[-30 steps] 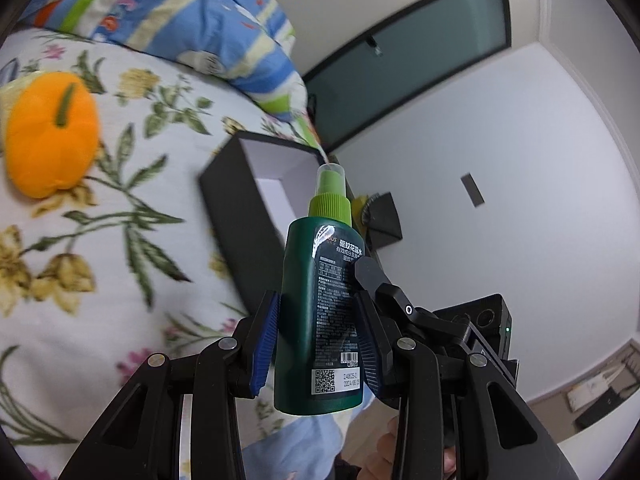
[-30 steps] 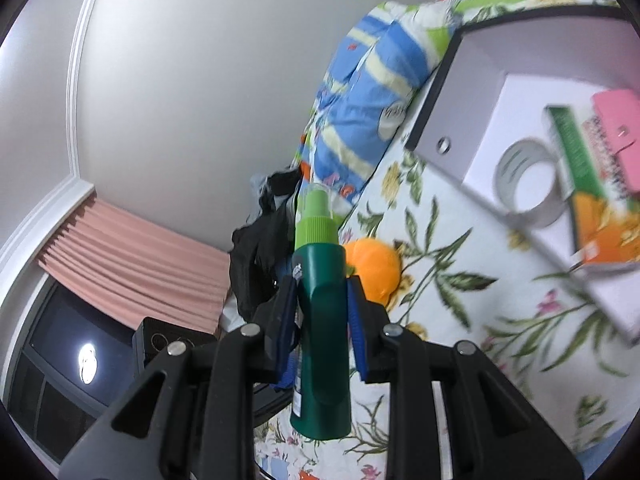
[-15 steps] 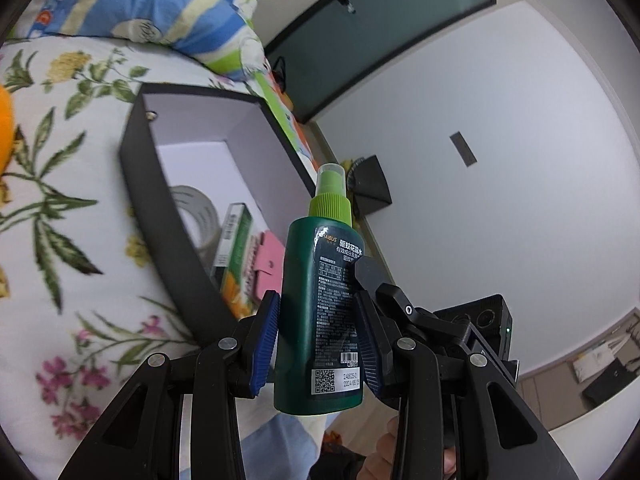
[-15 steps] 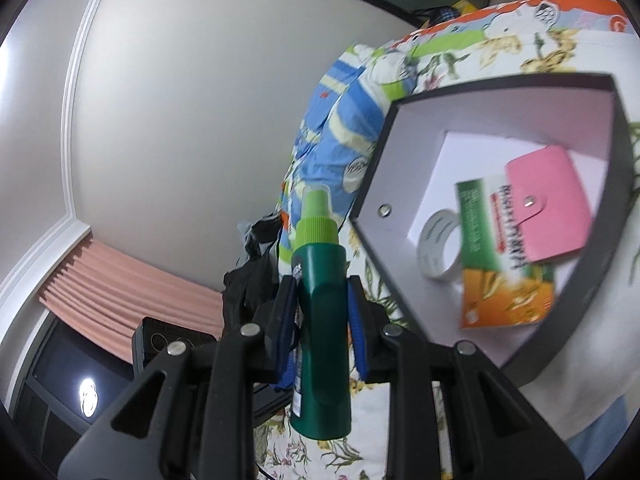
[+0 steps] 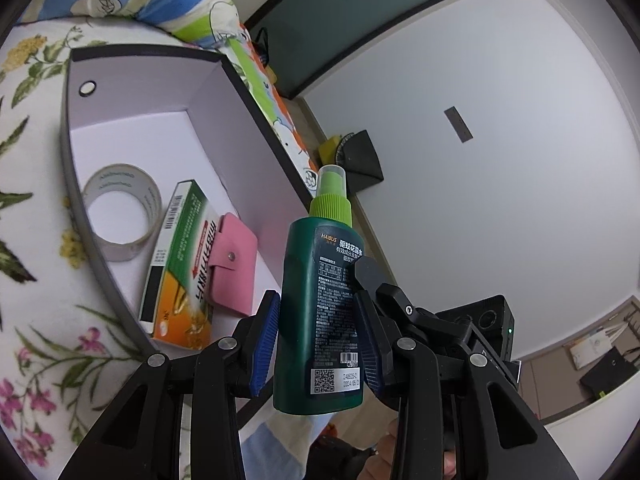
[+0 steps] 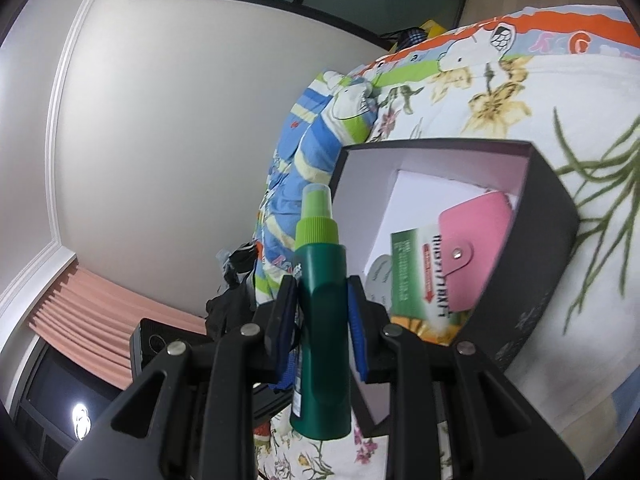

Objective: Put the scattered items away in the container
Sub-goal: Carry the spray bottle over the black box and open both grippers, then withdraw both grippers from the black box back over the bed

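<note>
A dark green spray bottle (image 5: 320, 304) with a light green cap is clamped by both grippers at once. My left gripper (image 5: 316, 340) is shut on it, and my right gripper (image 6: 322, 312) is shut on the same spray bottle (image 6: 322, 320). The bottle hangs in the air beside the near end of the dark box (image 5: 76, 184) with white inside. In the box lie a tape roll (image 5: 120, 212), a green and orange carton (image 5: 184, 264) and a pink wallet (image 5: 234, 264). The box (image 6: 532, 232), carton (image 6: 412, 272) and wallet (image 6: 472, 248) also show in the right wrist view.
The box rests on a floral bedsheet (image 5: 36, 300). A striped blue and green pillow (image 6: 320, 128) lies beyond it by the wall. A black bag (image 6: 232, 304) sits past the bed. A hand (image 5: 404, 448) shows under the left gripper.
Both grippers have carried the bottle toward the box; the box now fills more of each view and its contents show. The orange plush pumpkin has left both views.
</note>
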The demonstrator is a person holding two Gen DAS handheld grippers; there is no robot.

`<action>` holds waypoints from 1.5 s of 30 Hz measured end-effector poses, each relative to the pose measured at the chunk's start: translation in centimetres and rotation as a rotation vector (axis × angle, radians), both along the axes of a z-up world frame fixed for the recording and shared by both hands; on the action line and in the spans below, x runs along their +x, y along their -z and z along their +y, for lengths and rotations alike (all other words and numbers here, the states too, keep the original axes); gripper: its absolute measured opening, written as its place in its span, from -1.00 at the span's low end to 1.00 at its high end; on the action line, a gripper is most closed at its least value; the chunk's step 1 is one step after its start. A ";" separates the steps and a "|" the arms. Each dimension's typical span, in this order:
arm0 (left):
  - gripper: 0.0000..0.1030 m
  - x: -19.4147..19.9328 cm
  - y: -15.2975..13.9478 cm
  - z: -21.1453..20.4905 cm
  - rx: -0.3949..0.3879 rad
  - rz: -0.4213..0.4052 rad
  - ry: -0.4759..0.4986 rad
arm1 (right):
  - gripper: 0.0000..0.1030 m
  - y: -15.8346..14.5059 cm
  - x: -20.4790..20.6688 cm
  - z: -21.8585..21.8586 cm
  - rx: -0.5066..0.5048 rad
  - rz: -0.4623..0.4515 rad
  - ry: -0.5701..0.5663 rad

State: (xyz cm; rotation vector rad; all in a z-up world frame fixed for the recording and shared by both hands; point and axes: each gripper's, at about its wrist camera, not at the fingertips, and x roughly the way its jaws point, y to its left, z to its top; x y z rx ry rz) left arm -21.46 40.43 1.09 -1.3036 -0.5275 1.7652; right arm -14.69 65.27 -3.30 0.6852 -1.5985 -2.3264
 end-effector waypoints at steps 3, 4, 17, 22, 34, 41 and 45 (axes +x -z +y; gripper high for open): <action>-0.26 -0.2 0.4 0.5 0.000 -0.005 0.005 | -0.51 0.2 -0.1 0.4 0.000 -0.006 0.010; -0.26 -0.3 0.5 0.7 0.001 -0.007 0.006 | -0.51 0.3 -0.1 0.5 0.001 -0.008 0.012; -0.26 0.1 0.8 1.3 0.003 -0.008 0.005 | -0.51 0.5 -0.3 0.6 -0.002 -0.011 0.014; -0.26 0.0 1.1 1.6 0.001 -0.018 0.002 | -0.51 0.6 -0.1 0.6 -0.008 -0.015 0.014; -0.26 0.5 0.7 2.6 0.012 -0.008 -0.012 | -0.20 -0.2 0.1 0.0 0.016 0.009 0.026; -0.26 0.8 0.6 3.3 0.013 -0.012 -0.016 | -0.17 -0.8 0.3 -0.7 0.028 0.010 0.011; -0.26 0.8 -0.1 2.6 0.016 -0.006 -0.033 | -0.17 -1.5 0.7 -1.5 0.038 0.011 0.007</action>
